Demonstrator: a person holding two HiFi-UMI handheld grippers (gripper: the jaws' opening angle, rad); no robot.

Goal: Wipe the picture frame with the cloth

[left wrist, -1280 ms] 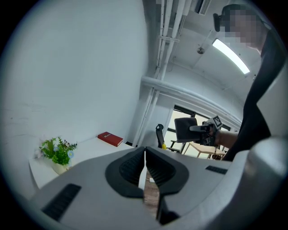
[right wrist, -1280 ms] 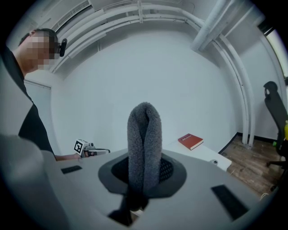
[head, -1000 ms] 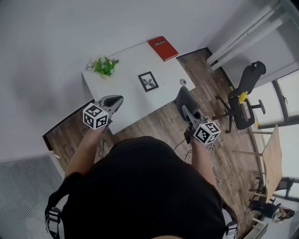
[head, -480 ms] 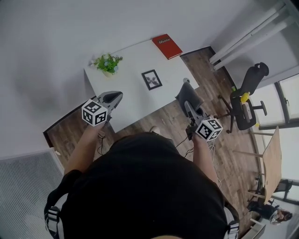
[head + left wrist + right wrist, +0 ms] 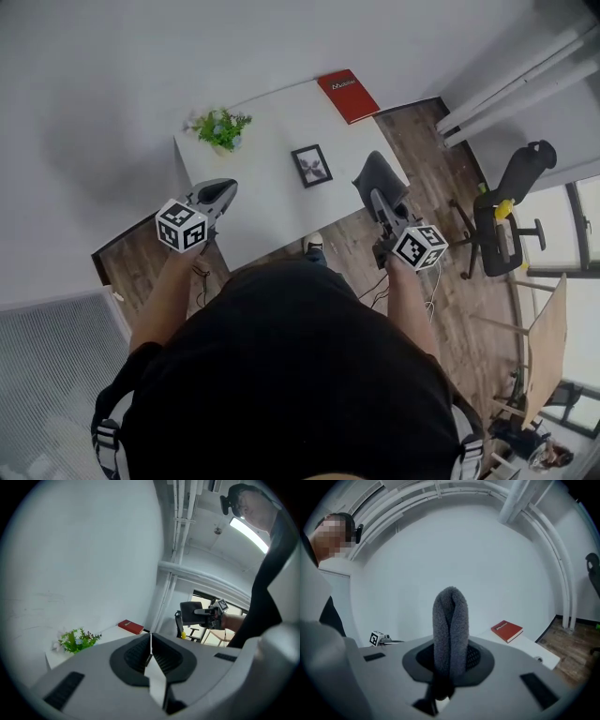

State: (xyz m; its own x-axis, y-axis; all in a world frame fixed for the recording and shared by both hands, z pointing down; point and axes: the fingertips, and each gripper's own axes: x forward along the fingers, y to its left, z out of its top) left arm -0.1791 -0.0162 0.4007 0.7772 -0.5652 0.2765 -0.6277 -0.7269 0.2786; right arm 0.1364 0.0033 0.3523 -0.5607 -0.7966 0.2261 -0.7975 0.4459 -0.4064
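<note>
The picture frame [image 5: 312, 166] lay flat near the middle of the white table [image 5: 262, 211], its dark border around a pale picture, with nothing touching it. The cloth [image 5: 378, 178], grey and fleecy, hung in the air just to the right of the frame in the head view, over the right edge of the table and apart from the frame. My right gripper [image 5: 379, 199] held that cloth: in the right gripper view the jaws were closed on the folded cloth [image 5: 450, 630], which stood up between them as a thick loop. My left gripper [image 5: 226, 192] was over the near left part of the table, well apart from the frame. In the left gripper view its jaws [image 5: 151, 653] were pressed together with nothing between them. A red book [image 5: 348, 96] lay flat at the far right corner of the table, beyond the frame. A small green plant [image 5: 221, 127] stood at the far left corner. Both items also appeared in the left gripper view, the plant [image 5: 75, 640] to the left of the book [image 5: 131, 626]. A black office chair [image 5: 511, 216] stood on the wooden floor [image 5: 441, 281], to the right of the table and well away from it.
</note>
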